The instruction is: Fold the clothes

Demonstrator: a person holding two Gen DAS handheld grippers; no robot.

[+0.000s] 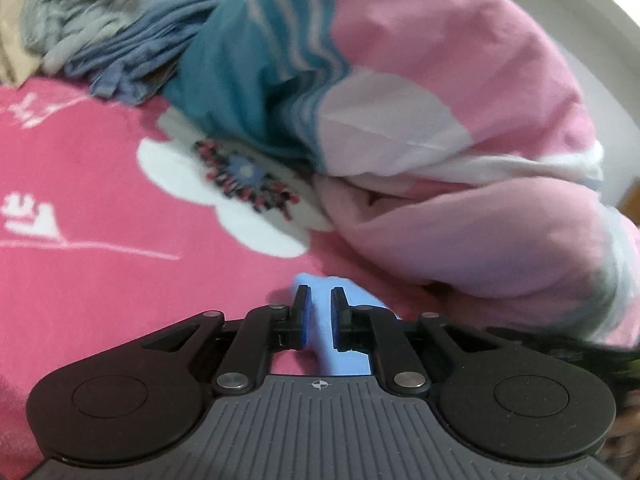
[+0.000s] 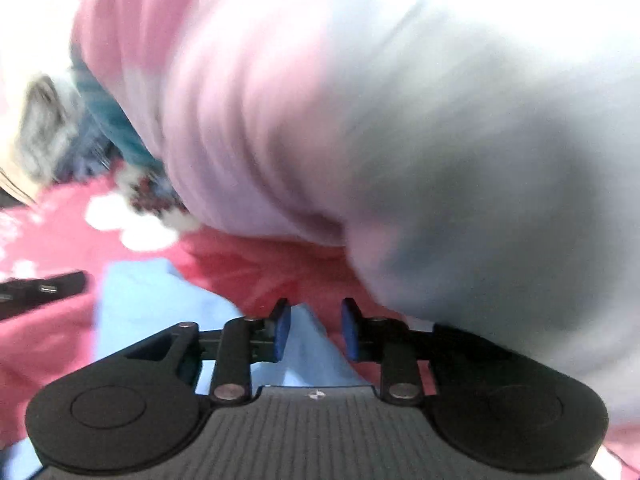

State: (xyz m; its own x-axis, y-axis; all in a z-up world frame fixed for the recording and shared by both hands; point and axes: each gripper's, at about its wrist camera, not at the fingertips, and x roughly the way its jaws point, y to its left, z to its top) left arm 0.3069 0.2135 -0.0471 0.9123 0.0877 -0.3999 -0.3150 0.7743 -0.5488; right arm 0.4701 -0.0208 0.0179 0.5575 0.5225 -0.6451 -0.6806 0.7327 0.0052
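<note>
The left tongs (image 1: 320,300) are pinching the blue cloth (image 1: 344,356); the right tongs (image 2: 315,320) are standing released around it, so that edge risks sagging unevenly.

A pink bedspread (image 1: 80,288) covers the surface across the lower half of the left wrist view. It bears a white flower print (image 1: 240,208) with a dark beaded centre and, left of the flower, white lettering (image 1: 30,216). Beyond the bedspread, at the top right corner, runs a white curved band (image 1: 600,20), perhaps a wall or a frame; which cannot be told. Below that band, at the right edge, shows a small tan patch (image 1: 630,198). The light is soft and even. The right wrist view is blurred.
</note>
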